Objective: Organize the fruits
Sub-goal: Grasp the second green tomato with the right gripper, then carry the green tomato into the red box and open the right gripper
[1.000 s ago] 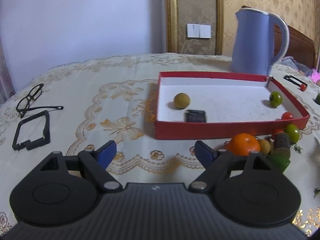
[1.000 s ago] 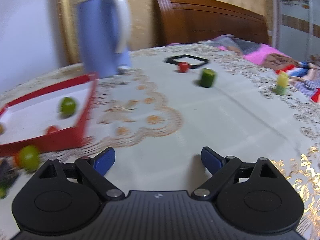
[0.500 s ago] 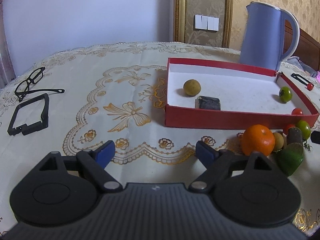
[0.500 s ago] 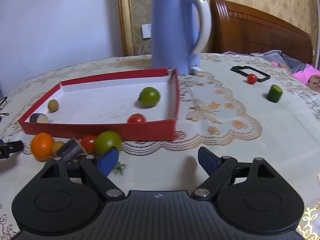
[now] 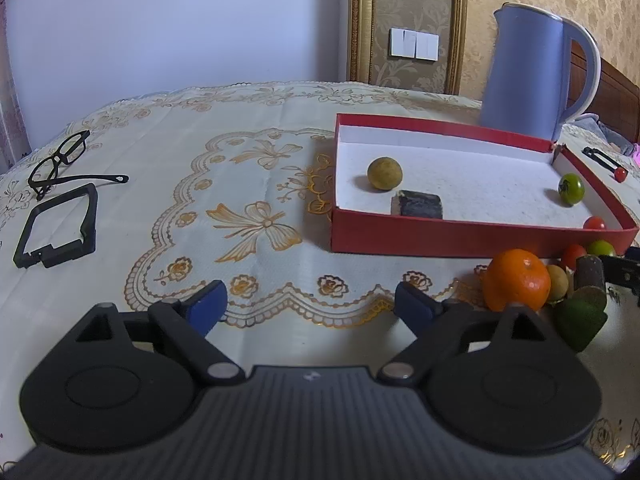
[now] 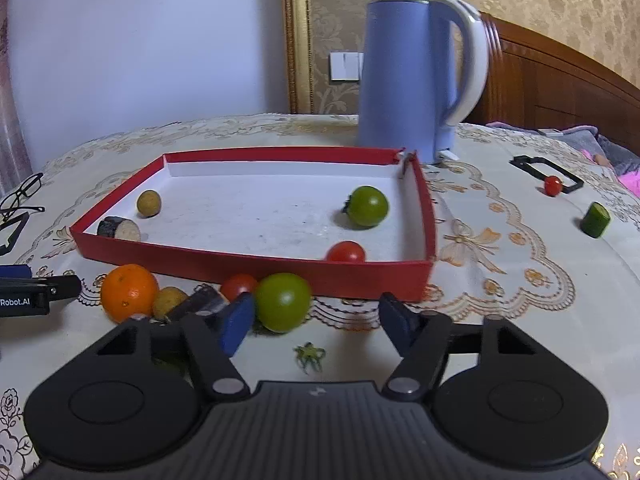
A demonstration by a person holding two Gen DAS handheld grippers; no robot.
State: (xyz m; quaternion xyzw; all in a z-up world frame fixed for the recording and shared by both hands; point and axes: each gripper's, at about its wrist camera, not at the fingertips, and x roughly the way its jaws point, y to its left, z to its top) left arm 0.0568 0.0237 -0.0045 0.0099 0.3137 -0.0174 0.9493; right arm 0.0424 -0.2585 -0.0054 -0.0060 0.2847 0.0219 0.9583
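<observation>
— Cream lace-patterned cloth covers the table (image 6: 520, 320); where does the fruit sit?

— Inside the shallow red cardboard tray (image 6: 256, 258) with its white floor: a round green tomato (image 6: 367, 206) at two o'clock, a small red cherry tomato (image 6: 346, 252) against the near wall at four, a tan round longan-like fruit (image 6: 149, 203) at ten, and a dark-skinned cut piece (image 6: 119, 229) at eight.

— And outside it?

— Just beside the tray's near wall lies a cluster: a bright orange mandarin (image 6: 129, 291), a small yellowish fruit (image 6: 169, 301) touching it, a red tomato (image 6: 239, 286), and a larger green tomato (image 6: 283, 301).

— The tools?

— Right tool (image 6: 316, 320) is spread wide and empty, its left blue finger just beside the larger green tomato. Left tool (image 5: 308, 306) is likewise released, hovering over bare cloth at nine o'clock of the mandarin.

— Farther out?

— A tall blue electric kettle (image 6: 404, 80) stands behind the tray at twelve; black-framed eyeglasses (image 5: 60, 160) lie well apart at nine.
</observation>
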